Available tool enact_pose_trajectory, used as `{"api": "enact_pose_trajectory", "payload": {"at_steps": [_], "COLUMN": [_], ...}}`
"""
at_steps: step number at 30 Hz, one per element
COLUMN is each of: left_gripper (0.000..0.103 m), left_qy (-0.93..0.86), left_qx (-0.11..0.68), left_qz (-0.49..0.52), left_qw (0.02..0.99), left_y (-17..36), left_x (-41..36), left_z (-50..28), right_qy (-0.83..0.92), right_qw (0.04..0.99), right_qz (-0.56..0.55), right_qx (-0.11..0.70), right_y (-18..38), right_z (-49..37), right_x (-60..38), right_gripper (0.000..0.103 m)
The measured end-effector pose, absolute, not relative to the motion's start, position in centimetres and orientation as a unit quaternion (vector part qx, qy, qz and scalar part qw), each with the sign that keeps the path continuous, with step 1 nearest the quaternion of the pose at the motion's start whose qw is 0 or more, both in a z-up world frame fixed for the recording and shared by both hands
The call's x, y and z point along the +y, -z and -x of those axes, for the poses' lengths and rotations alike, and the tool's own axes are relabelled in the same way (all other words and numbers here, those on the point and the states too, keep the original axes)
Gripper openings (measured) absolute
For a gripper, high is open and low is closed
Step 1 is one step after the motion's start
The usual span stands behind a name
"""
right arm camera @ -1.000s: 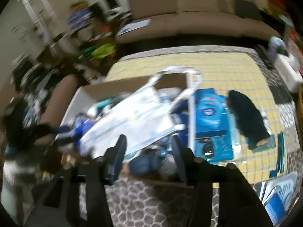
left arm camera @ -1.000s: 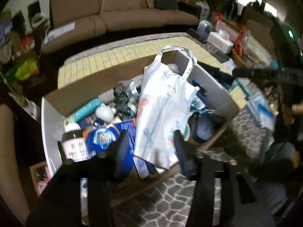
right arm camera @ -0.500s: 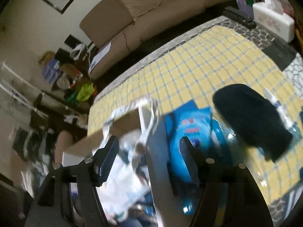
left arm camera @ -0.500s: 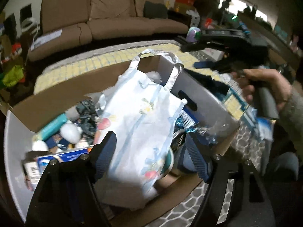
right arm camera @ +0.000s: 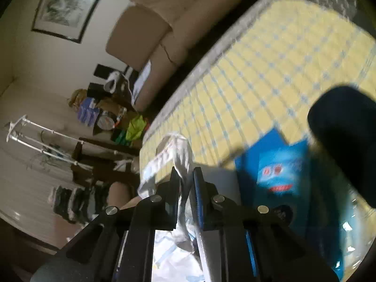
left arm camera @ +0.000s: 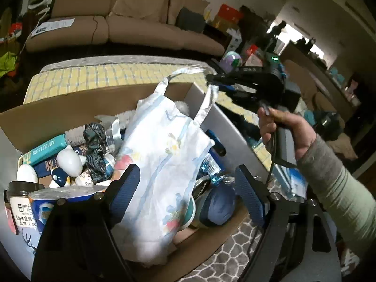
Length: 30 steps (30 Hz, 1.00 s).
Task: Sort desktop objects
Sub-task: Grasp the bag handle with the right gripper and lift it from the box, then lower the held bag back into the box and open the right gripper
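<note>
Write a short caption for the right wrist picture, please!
The right gripper pinches a handle of the white plastic bag above the yellow checked tablecloth.

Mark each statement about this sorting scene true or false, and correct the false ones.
1. The right gripper is shut on a handle of the white bag. True.
2. The bag lies flat on the yellow cloth. False: it stands in the cardboard box, its handles raised.
3. The left gripper pinches the bag's body. False: its jaws are opening and stand apart on either side of the bag, not pressing it.
4. A white bear figure sits in the box among other items. True.
5. The sofa behind the table is blue. False: it is tan.
</note>
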State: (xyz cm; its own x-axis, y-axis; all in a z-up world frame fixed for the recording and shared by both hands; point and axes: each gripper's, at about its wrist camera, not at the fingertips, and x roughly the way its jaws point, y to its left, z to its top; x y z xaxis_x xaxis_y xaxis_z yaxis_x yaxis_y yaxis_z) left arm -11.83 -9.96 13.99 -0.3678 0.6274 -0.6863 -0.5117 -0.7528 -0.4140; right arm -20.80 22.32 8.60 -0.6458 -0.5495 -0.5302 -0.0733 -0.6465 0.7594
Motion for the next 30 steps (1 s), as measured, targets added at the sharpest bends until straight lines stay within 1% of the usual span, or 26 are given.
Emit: {"api": "enact_pose_trajectory", "payload": {"at_steps": [4,6,7,10,14,17,22,24,25,26,30], "left_gripper": [0.081,0.082,0.082,0.082,0.082,0.082,0.082,0.086,0.092,0.093,0.093], "left_qy": [-0.826,-0.828,-0.829,-0.832,-0.837,-0.842,-0.850,-0.852,-0.853,-0.854,-0.865], "left_qx": [-0.076,-0.079,-0.080,-0.076,-0.047,-0.035,-0.101,-0.145,-0.161,-0.175,-0.212], "left_qz": [0.441,0.440,0.441,0.444,0.452,0.450,0.409,0.385,0.376,0.368,0.341], "left_qw": [0.343,0.338,0.335,0.325,0.307,0.297,0.317,0.324,0.325,0.323,0.300], "left_y": [-14.3,-14.3,-14.2,-13.8,-13.0,-12.8,-15.4,-16.8,-17.2,-17.6,-18.7], "left_x": [-10.5,-10.7,-10.8,-10.7,-9.7,-9.3,-11.8,-14.0,-15.1,-16.1,-20.2], "left_z": [11.7,11.7,11.7,11.7,12.0,11.9,11.5,11.4,11.4,11.4,11.2], "right_qy": [0.833,0.844,0.853,0.891,0.902,0.913,0.913,0.914,0.914,0.913,0.910], "right_qw": [0.168,0.165,0.160,0.137,0.142,0.135,0.186,0.208,0.219,0.232,0.264], "right_qz": [-0.352,-0.340,-0.339,-0.329,-0.323,-0.330,-0.312,-0.303,-0.299,-0.297,-0.287], "right_qx": [-0.392,-0.380,-0.364,-0.282,-0.250,-0.197,-0.185,-0.171,-0.165,-0.159,-0.140], "right_y": [-12.5,-15.1,-16.2,-20.2,-23.0,-24.6,-28.2,-30.2,-31.2,-32.3,-36.0], "right_z": [19.3,18.1,17.6,15.3,13.9,13.3,12.2,12.0,12.0,11.9,11.8], "right_x": [22.9,23.1,23.0,22.1,21.2,19.6,15.4,13.3,12.2,10.9,6.4], "right_gripper": [0.012,0.012,0.012,0.012,0.012,0.012,0.012,0.012,0.012,0.012,0.012]}}
